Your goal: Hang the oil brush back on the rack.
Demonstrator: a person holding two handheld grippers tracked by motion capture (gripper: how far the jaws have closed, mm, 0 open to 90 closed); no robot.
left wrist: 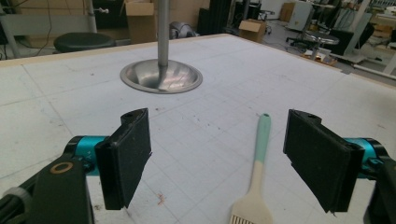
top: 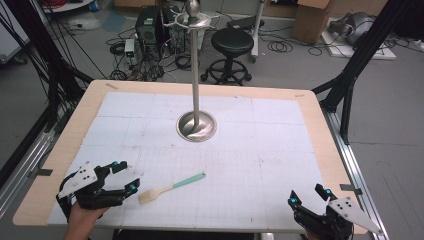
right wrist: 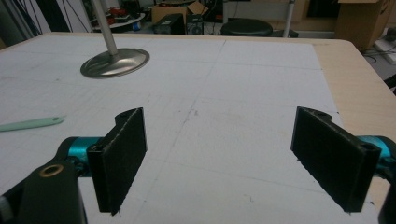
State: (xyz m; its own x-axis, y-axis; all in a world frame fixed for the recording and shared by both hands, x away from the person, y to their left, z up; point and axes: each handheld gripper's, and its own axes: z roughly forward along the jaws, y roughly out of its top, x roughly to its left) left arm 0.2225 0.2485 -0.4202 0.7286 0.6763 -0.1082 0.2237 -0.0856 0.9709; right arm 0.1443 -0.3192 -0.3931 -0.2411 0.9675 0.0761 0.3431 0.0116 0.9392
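Both grippers sit at the near table (top: 310, 125) edge, fingers released and empty. Left gripper (top: 125, 176) is just beside the brush (top: 172, 187), which lies flat, ungrasped. Right gripper (top: 308, 196) is well apart. Hanging stand (top: 196, 100) is bare; pickup remains.

Even, soft overhead light — faint shadows, mild glare on the metal stand base (left wrist: 161, 77), slightly grainy frames.

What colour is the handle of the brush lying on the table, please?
Mint green on the brush, clearest in the left gripper view.
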